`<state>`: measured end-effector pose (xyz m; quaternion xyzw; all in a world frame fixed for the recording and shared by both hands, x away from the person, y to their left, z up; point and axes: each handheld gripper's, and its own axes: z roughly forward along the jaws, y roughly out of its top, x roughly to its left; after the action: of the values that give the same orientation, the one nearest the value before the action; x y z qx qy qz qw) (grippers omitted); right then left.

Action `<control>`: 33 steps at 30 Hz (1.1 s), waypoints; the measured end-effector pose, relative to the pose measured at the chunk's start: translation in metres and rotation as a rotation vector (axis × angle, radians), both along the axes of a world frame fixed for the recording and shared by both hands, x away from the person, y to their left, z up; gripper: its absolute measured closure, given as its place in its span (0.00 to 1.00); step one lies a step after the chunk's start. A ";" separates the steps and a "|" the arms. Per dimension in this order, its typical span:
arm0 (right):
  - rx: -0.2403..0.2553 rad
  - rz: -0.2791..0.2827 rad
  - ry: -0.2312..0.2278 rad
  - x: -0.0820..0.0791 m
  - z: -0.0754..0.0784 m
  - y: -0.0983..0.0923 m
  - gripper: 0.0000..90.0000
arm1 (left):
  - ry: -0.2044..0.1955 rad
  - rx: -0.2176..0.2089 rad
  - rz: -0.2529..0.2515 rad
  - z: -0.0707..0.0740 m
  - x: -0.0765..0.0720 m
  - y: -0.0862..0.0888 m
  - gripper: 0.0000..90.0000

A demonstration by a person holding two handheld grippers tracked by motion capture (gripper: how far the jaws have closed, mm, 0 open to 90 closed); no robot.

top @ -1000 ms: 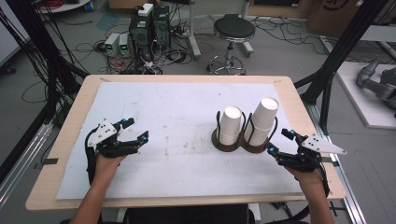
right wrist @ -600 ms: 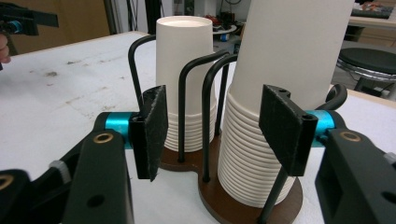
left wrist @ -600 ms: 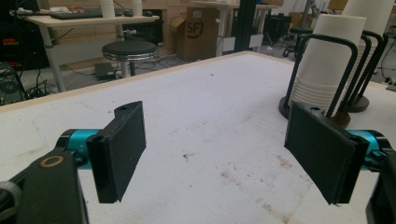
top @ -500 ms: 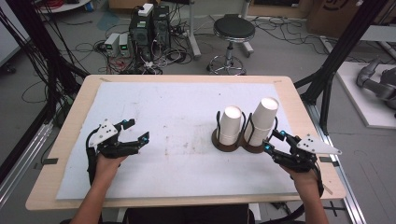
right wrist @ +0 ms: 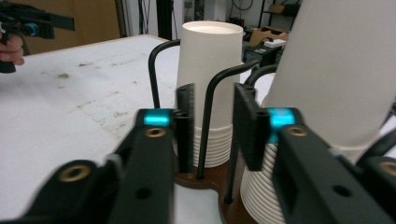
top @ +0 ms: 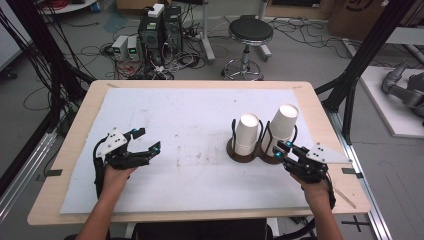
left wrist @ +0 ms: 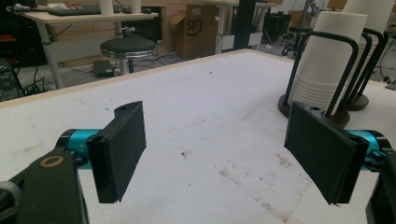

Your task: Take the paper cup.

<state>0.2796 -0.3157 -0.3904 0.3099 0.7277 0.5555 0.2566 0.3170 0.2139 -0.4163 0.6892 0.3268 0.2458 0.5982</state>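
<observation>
While the left gripper [top: 142, 141] gapes empty, the right gripper [right wrist: 212, 123], jaws just narrowing around a wire upright without clamping it, sits at five o'clock of the holder [top: 243, 154] with two cup stacks [top: 247, 134].

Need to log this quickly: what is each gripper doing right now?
Left gripper: open, nothing between its jaws, over the table.
Right gripper: jaws have just been closing beside the cup holder; not gripping anything.

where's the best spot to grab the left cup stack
Take the left cup stack by its smooth upper wall, above the black wire holder, coming in from the near side. The wire loops fence its ribbed lower rims, so a low grip looks blocked.
</observation>
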 end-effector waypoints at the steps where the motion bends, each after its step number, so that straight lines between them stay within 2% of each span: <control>1: -0.009 0.004 -0.012 0.001 -0.001 0.002 0.86 | 0.000 0.000 0.000 0.000 0.000 0.000 0.23; 2: -0.009 0.004 -0.012 0.001 -0.001 0.002 0.86 | 0.002 0.004 -0.001 0.000 0.000 0.000 0.23; 3: -0.038 0.008 -0.034 0.002 -0.003 0.006 0.94 | 0.003 0.004 -0.001 0.000 0.000 0.000 0.23; 5: -0.032 0.014 -0.037 0.003 -0.006 0.010 0.99 | 0.007 0.005 -0.005 -0.001 0.000 0.000 0.23; 13: -0.028 0.049 -0.065 0.004 -0.011 0.023 1.00 | 0.011 0.001 -0.004 -0.002 0.000 -0.001 0.23; 15: -0.039 0.020 -0.062 0.003 -0.011 0.028 1.00 | 0.012 0.000 -0.004 -0.002 0.000 -0.001 0.23; 19: -0.027 0.014 -0.043 0.004 -0.010 0.033 1.00 | 0.015 0.002 -0.007 -0.003 0.000 -0.002 0.23; 21: 0.006 0.018 -0.006 0.007 -0.013 0.038 1.00 | 0.015 0.003 -0.010 -0.003 0.001 -0.003 0.23; 26: 0.007 0.013 0.024 0.012 -0.016 0.044 1.00 | 0.017 0.003 -0.010 -0.003 0.001 -0.003 0.23; 33: -0.012 0.013 0.093 0.023 -0.026 0.057 1.00 | 0.021 0.008 -0.013 -0.004 0.001 -0.004 0.23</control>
<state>0.3024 -0.2590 -0.4166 0.3293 0.7443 0.5375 0.2208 0.3184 0.2099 -0.4205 0.6963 0.3273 0.2359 0.5936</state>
